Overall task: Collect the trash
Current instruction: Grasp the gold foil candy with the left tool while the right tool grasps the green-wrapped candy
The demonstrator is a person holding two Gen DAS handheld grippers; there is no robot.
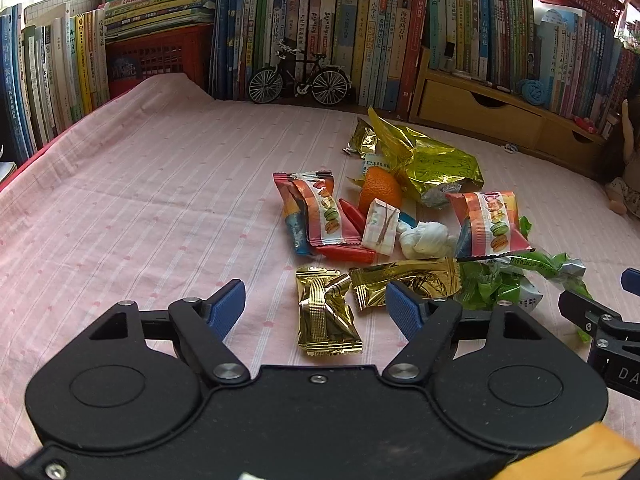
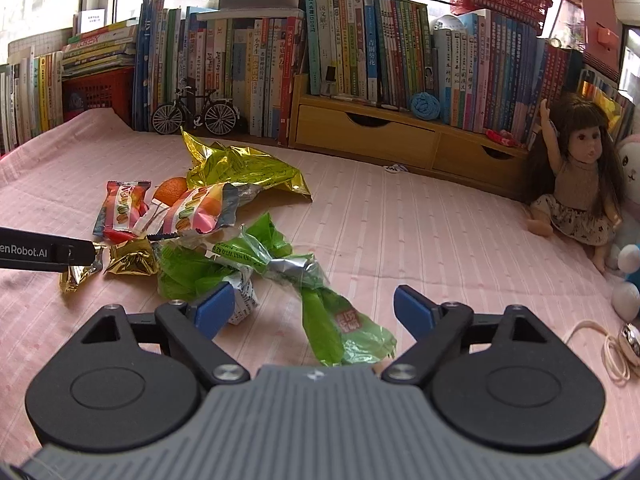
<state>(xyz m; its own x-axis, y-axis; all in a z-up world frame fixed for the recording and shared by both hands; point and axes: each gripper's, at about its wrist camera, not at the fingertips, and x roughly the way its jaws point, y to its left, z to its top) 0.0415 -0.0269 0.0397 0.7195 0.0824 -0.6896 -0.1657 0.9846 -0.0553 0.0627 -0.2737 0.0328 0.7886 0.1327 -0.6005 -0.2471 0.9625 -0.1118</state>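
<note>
A pile of trash lies on the pink cloth point(image 1: 140, 200). My left gripper point(image 1: 316, 306) stands open, and a small gold wrapper point(image 1: 325, 316) lies between its fingers. Beyond it are a second gold wrapper point(image 1: 404, 282), two macaron snack packs point(image 1: 320, 212) point(image 1: 490, 224), a crumpled white tissue point(image 1: 426, 240), an orange point(image 1: 379, 190) and a big gold foil bag point(image 1: 428, 164). My right gripper point(image 2: 314, 308) is open too, above a crumpled green wrapper point(image 2: 336, 324) that trails toward the pile. The left gripper's side point(image 2: 48, 254) shows at the left edge of the right wrist view.
Books line the back wall point(image 1: 360, 40), with a model bicycle point(image 1: 298, 76) and a wooden drawer unit point(image 2: 380, 136) in front. A doll point(image 2: 576, 176) and soft toys sit at the right. A cord with a small metal object point(image 2: 624, 340) lies near the right edge.
</note>
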